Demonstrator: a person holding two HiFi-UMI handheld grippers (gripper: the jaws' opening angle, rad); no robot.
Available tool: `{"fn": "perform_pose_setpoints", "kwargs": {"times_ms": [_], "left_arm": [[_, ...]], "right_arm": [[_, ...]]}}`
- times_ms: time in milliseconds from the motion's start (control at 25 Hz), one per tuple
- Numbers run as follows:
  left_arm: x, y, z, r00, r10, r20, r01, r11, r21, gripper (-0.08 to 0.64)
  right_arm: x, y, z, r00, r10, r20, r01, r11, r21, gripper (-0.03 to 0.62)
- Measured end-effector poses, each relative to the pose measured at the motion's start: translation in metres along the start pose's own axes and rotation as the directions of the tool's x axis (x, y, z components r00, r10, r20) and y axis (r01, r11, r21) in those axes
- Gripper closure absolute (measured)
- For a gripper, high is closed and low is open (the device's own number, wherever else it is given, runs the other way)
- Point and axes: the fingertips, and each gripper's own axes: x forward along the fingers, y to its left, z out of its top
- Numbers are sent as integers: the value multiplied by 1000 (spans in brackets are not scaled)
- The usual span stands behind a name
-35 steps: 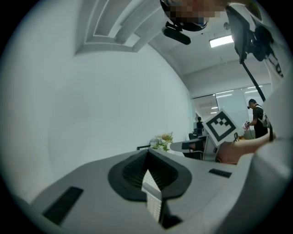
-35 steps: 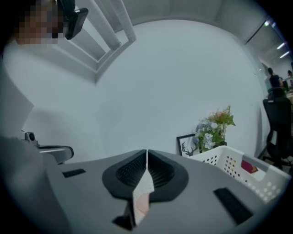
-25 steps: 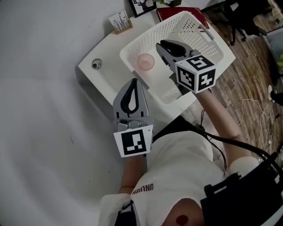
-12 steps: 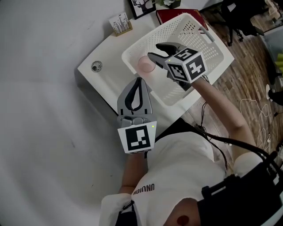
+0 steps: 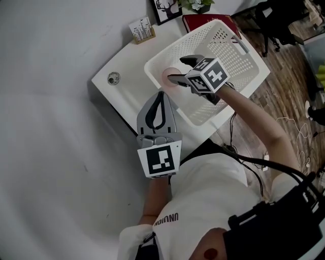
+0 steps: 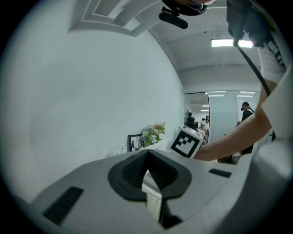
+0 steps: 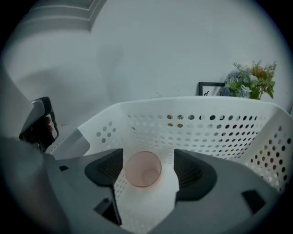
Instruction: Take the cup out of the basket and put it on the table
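Note:
A pale pink cup (image 5: pixel 169 76) stands upright in the near left corner of the white perforated basket (image 5: pixel 238 61). My right gripper (image 5: pixel 175 69) reaches down into the basket. In the right gripper view the cup (image 7: pixel 143 169) sits between the two dark pads (image 7: pixel 106 170), with a gap on each side. The right gripper's (image 7: pixel 149 155) jaws have just been opening and stand open around the cup. My left gripper (image 5: pixel 161 94) hovers over the table's front edge, just outside the basket, shut and empty; in its own view the left gripper's (image 6: pixel 147 153) jaw tips meet.
The basket rests on a white table (image 5: pixel 127 56) against a white wall. A small round object (image 5: pixel 112 77) lies at the table's left end. A card holder (image 5: pixel 143 29), a picture frame (image 5: pixel 165 7), flowers (image 7: pixel 254 80) and a red book (image 5: pixel 195 21) stand behind the basket. Wooden floor (image 5: pixel 284 101) lies to the right.
My right gripper has dropped into the basket, tilted downward toward the cup, and its jaws have opened around it. The left gripper has hardly moved.

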Motion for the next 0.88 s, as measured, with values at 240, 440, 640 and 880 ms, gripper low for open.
{"fn": "perform_pose_setpoints", "kwargs": {"times_ms": [240, 440, 640, 880], "left_arm": [[-5, 0, -1, 1000, 6, -18, -6, 1000, -6, 549], [-7, 4, -2, 999, 16, -29, -16, 1000, -15, 549], [-5, 4, 1, 1000, 20, -22, -21, 999, -25, 549], [-7, 5, 4, 999, 24, -23, -25, 999, -31, 549]], "right_arm": [[9, 7, -13, 997, 22, -70, -25, 998, -52, 230], [15, 16, -19, 992, 29, -121, -44, 991, -127, 218], [21, 19, -28, 984, 28, -176, -61, 980, -187, 207], [25, 19, -34, 977, 13, -211, -60, 975, -215, 202]]}}
